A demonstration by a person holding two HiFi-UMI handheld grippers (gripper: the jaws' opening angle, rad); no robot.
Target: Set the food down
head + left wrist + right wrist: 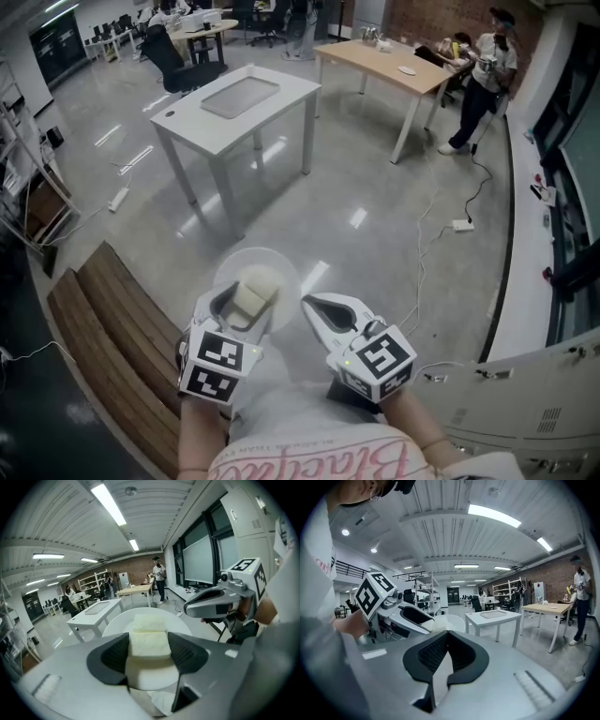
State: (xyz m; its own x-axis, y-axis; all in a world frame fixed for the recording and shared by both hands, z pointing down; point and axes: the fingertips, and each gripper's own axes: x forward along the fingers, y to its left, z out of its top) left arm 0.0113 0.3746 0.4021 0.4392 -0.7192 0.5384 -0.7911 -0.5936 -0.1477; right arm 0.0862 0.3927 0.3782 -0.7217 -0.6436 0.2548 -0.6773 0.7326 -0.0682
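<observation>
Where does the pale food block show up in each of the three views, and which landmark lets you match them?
Head view: low centre-left, the food block sits between the left hand-held gripper's jaws, over a white plate.
Left gripper view: dead centre, clamped between the dark pads.
Right gripper view: only a pale sliver left of centre, at that gripper's tip.
Shared landmark: the white table, in all three.

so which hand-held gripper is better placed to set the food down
Left: the left hand-held gripper has the pale food block clamped between its jaws, while the right hand-held gripper is shut and empty.
</observation>
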